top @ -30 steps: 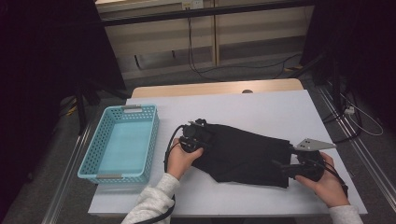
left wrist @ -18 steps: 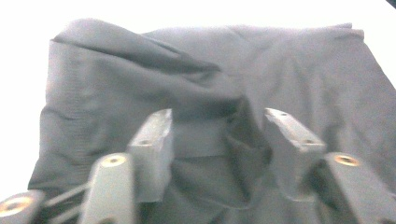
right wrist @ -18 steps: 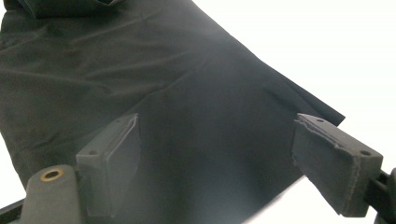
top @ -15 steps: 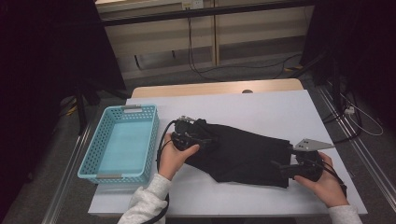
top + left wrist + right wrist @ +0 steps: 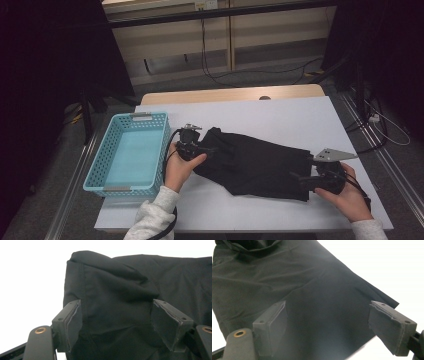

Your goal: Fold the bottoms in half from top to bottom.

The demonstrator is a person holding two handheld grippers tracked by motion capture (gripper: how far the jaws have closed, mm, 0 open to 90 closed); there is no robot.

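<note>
Both fingers [image 5: 72, 322] wide, over blk cloth [image 5: 250, 162]

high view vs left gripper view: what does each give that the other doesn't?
High view alone: the blue basket left of the black garment, the white table, both hands, and the right gripper at the garment's right end.

Left gripper view alone: close detail. A stitched seam runs down the bunched fold, and the left gripper stands open, its jaws just having opened, with the pads either side of the cloth and not pressing it.

Both: the black garment on the white table, with the left gripper at its left end.
</note>
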